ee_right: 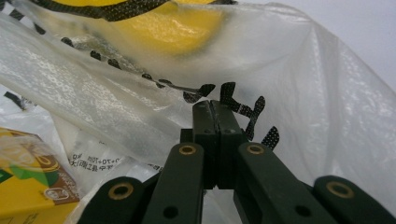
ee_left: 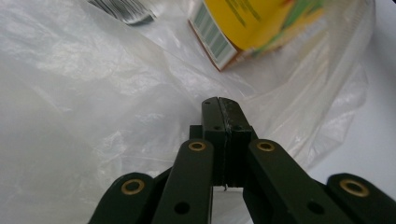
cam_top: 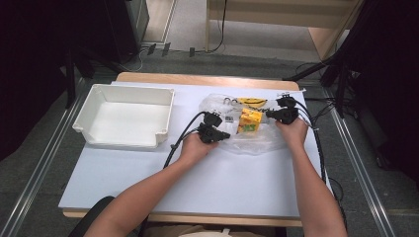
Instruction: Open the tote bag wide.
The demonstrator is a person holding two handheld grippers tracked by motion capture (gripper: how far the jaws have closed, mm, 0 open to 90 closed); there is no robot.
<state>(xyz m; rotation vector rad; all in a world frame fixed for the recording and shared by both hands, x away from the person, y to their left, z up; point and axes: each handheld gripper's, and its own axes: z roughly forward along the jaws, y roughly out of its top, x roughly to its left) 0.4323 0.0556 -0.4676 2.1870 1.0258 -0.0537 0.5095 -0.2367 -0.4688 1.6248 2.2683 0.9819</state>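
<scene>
Left black two-jaw gripper (ee_left: 219, 103) and right black two-jaw gripper (ee_right: 212, 105) — flat linkage arms, brass-ringed pivot holes; black cables trailing. Forearms bare — no sleeves.

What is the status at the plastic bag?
Left gripper shut, right gripper shut, both at plastic bag. Yellow carton inside. Nothing blocking.

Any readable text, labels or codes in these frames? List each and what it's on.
No word reads whole.
Yellow carton: barcode on its side, digits too blurred; front print blurred.
Clear plastic bag: small black print with "70" just legible, the rest too small.
Bag, second barcode: no digits legible.
Bag, yellow smiley print with black dotted pattern: a picture, not text.
White bin: no marking.
</scene>
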